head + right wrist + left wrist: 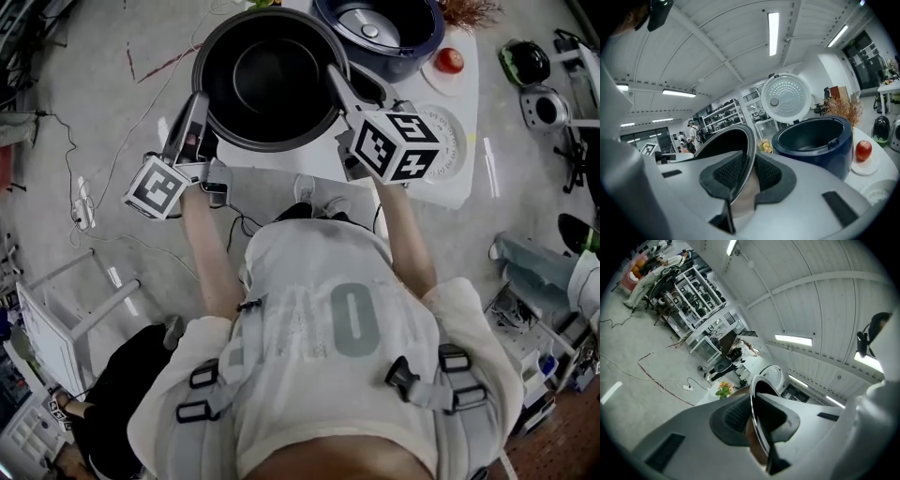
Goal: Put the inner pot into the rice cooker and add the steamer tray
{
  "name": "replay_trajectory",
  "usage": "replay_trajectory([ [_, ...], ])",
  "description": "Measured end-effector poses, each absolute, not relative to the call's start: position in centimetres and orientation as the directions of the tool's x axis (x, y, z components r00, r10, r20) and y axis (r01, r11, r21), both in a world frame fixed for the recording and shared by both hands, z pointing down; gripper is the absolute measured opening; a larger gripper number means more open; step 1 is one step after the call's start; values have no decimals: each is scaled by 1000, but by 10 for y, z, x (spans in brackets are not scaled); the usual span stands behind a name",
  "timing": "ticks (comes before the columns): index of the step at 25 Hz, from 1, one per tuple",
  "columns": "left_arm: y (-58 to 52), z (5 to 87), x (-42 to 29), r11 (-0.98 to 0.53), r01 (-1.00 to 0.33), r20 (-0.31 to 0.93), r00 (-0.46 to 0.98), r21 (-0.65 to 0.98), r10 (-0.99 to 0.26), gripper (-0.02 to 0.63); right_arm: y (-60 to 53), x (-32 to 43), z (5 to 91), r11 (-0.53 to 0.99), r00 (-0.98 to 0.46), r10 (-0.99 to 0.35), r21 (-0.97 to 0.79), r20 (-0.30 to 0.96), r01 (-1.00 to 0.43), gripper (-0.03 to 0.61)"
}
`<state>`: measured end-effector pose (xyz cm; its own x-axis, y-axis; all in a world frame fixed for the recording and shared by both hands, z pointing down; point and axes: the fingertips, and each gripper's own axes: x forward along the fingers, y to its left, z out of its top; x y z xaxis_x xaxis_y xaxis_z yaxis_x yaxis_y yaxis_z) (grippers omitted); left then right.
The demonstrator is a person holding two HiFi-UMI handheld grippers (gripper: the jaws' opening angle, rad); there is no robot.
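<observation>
- Now held up just beside the open rice cooker (380, 37), not in it: inner pot (267, 80).
- Clenched on its left rim: fingers (736, 413) of left gripper (752, 416).
- Clenched on its right rim: fingers (724, 171) of right gripper (743, 176).

Red fruit (864, 150) on saucer (873, 168) — dried sprigs (844, 110) near.
</observation>
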<state>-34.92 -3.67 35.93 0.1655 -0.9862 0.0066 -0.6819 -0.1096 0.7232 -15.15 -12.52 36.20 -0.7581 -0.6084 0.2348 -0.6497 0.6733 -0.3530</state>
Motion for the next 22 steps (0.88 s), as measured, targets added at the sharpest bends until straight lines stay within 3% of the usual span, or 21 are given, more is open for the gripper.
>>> replay_trajectory([
  [13,-104,256,-370,-252,-809,-93,240,532,-966,46,-183,-167,268,653,-703,-707,-312,76,-690,86],
  [22,-160,208,-315,-359,-839,-159,322,409,-933,48,-230,-110,227,607,-634,-773,-250,36,-754,87],
])
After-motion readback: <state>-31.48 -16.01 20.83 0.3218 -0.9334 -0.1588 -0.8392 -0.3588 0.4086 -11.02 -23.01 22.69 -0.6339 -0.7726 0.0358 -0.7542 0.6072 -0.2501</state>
